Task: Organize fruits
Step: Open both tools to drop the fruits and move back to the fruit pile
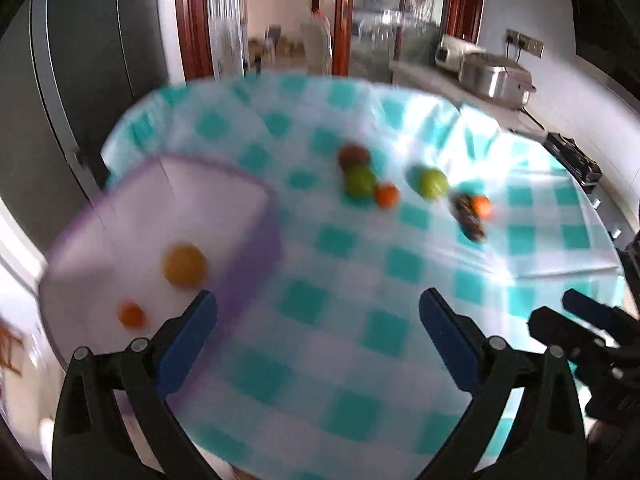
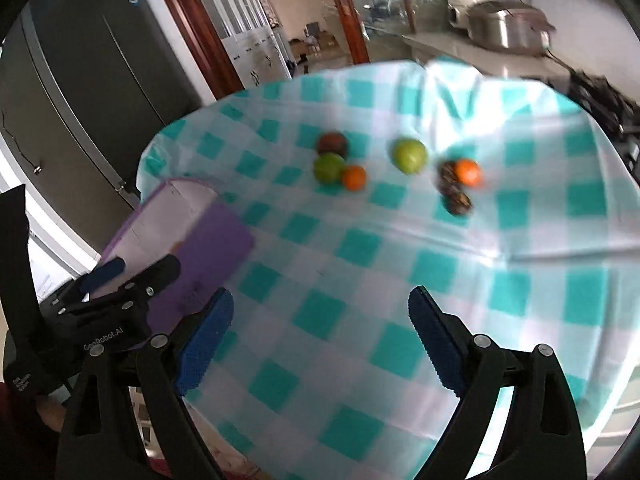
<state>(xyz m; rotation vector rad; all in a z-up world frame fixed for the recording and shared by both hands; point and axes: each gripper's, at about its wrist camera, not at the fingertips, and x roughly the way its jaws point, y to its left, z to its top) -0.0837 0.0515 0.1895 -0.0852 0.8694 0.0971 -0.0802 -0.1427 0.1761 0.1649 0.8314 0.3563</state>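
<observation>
Though blur smears the dark fruits [image 2: 454, 188], perhaps passionfruit, both grippers' fingers [image 1: 448, 340] [image 2: 434, 344] gape, holding nothing.

We note a round table under a teal-and-white checked cloth [image 2: 400, 280] filling the lower centre of both views. Upper left: a dark grey fridge [image 2: 92, 72]. Upper centre: a red-brown wooden door frame [image 2: 188, 28] opening onto a bright further room. Upper right: a pale counter [image 2: 460, 50] carrying a metal cooker [image 2: 504, 24], with a wall socket [image 1: 524, 42] on the white wall above. Daylight glares off the cloth at right.
</observation>
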